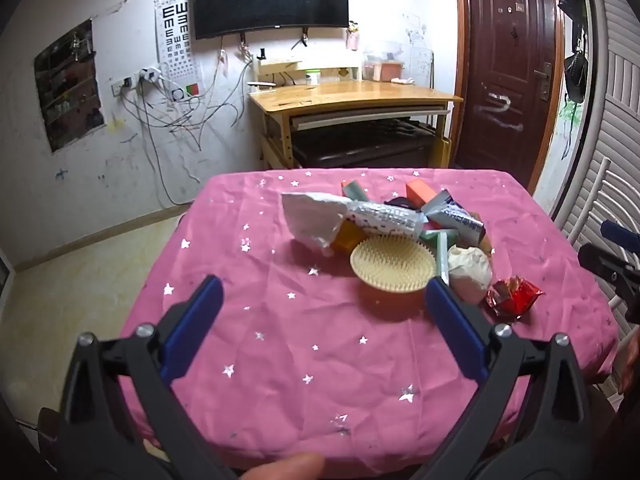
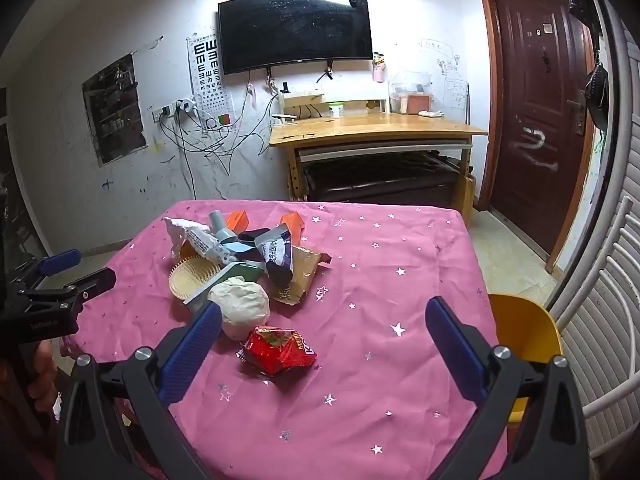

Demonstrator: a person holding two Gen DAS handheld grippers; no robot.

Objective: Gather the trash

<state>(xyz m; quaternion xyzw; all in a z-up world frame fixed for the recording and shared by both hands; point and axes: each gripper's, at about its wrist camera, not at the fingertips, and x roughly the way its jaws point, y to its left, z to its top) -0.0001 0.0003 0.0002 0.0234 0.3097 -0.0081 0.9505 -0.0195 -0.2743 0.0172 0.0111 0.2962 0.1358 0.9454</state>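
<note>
Left gripper spread wide — holding nothing, right gripper likewise, above pink tablecloth

On the white wall I could read the paper eye chart, its rows of black tumbling "E" shapes shrinking downward, beside the dark wall-mounted screen. The crumpled red foil snack wrapper on the pink star-printed counter cloth carried white letters, seemingly "KO", upside down and cut off. The grey-and-dark-blue squeezed tube and the brown paper packet bore print too small for me to read.
</note>
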